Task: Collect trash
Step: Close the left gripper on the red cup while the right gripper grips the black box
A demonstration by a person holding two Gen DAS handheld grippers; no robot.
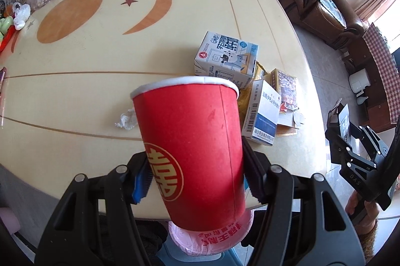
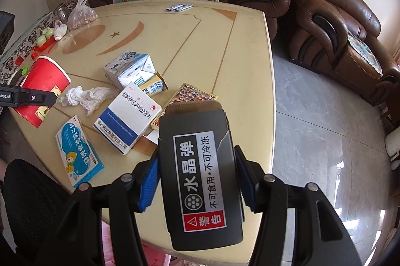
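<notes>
Red paper cup (image 1: 192, 148) sits clamped in the left gripper (image 1: 197, 173), tilted above the pink-lined bin (image 1: 212, 241) at 6 o'clock. On the cream table (image 2: 225, 61), crumpled tissue (image 2: 85, 96) lies at 9 o'clock of the medicine box (image 2: 127, 116). The right gripper (image 2: 197, 181) squeezes a black box (image 2: 200, 178).

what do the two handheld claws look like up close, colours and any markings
Both are matte black with angular, cut-out linkage arms and silver round pivot pins. The left claw and right claw each carry ridged blue pads on the inner finger faces. Seen from outside, the right one's body shows white "DAS" lettering.
</notes>
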